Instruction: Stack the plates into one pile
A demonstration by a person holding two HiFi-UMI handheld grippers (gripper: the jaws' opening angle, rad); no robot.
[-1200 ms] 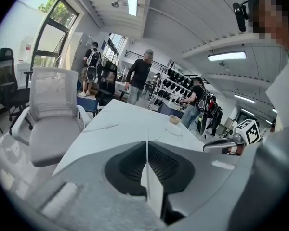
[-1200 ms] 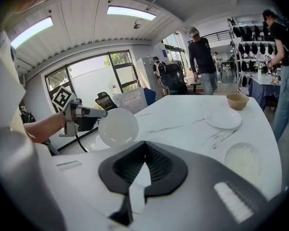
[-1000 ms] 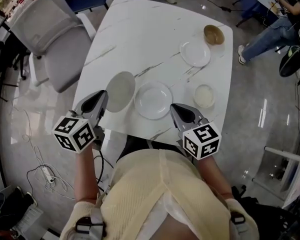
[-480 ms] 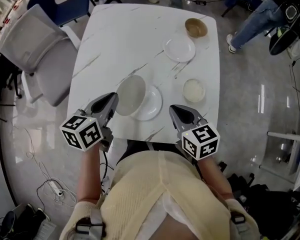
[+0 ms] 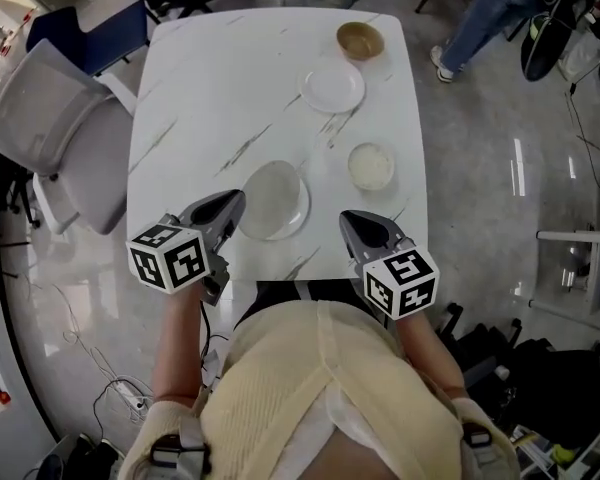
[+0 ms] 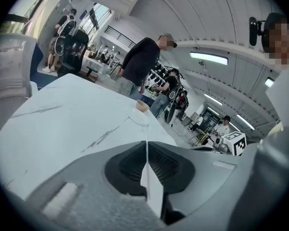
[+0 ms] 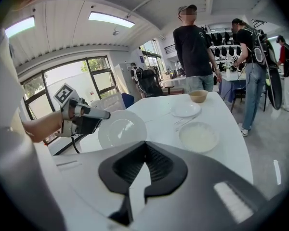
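Observation:
My left gripper [image 5: 236,204] is shut on the near rim of a pale plate [image 5: 270,200], which shows as a thin white edge [image 6: 150,179] between its pads. In the right gripper view this plate [image 7: 122,129] hangs tilted above the table, held by the left gripper [image 7: 89,115]. It hovers over a second white plate whose rim [image 5: 305,206] peeks out on the right. My right gripper [image 5: 349,219] is shut and empty at the table's near edge. Farther off lie a white plate [image 5: 332,86] and a small pale dish [image 5: 371,166].
A brown bowl [image 5: 360,40] sits at the far right corner of the white marble table [image 5: 210,78]. A grey chair [image 5: 50,118] stands to the left. People stand beyond the table's far end [image 7: 195,42].
The left gripper has carried its plate to the right, from beside the white plate to nearly straight over it. The right gripper has shifted a little and stays shut.

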